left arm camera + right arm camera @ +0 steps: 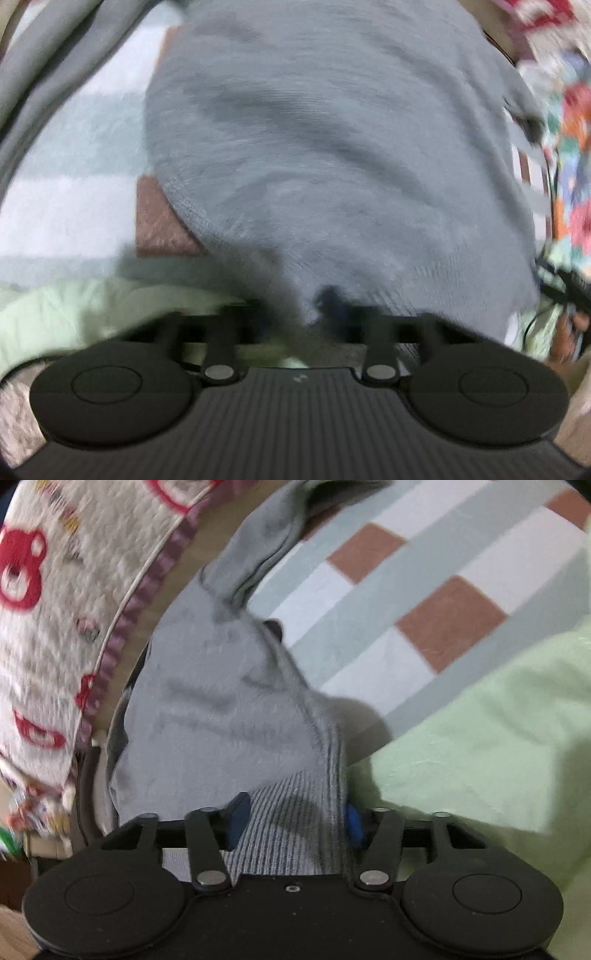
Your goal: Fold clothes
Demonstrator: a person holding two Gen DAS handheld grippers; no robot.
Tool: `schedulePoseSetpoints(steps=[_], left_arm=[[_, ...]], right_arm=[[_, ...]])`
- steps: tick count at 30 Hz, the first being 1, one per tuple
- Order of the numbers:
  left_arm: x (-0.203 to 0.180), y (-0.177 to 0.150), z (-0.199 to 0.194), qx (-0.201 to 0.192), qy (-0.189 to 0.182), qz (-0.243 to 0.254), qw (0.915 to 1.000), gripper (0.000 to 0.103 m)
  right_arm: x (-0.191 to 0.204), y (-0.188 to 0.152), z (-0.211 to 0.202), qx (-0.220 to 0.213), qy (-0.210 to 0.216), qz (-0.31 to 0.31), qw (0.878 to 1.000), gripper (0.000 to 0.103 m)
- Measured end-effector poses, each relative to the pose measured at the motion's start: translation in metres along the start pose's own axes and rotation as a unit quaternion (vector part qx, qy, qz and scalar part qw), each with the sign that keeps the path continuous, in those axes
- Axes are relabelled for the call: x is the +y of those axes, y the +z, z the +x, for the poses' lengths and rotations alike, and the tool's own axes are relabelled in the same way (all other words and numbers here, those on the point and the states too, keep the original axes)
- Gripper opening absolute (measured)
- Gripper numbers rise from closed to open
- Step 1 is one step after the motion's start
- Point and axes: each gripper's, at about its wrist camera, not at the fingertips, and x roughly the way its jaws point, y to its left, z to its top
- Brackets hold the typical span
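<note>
Both the left gripper (317, 306) and right gripper (293, 821) are clamped on the grey sweater's (332, 147) hem; uneven pulling could skew the fold.

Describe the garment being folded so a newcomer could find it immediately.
Start at the checked bedcover of pale blue, white and brown squares. On it, beside a light green cloth, lies the grey sweater. Only it has a ribbed hem, pinched in the right tongs.
</note>
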Motion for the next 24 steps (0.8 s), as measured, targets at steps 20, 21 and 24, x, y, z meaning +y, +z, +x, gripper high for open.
schedulePoseSetpoints(steps=[20, 21, 24], left_arm=[[-0.004, -0.044, -0.035, -0.023, 0.020, 0.082, 0.9962, 0.011], [-0.004, -0.044, -0.041, -0.033, 0.024, 0.087, 0.9954, 0.014], [0.005, -0.044, -0.071, -0.097, 0.016, 0.086, 0.9914, 0.025]], right_arm=[[0.047, 0.016, 0.001, 0.087, -0.186, -0.184, 0.961, 0.024], [0.051, 0.019, -0.002, 0.082, -0.191, -0.185, 0.960, 0.027], [0.066, 0.037, -0.031, 0.026, -0.204, -0.192, 0.960, 0.037]])
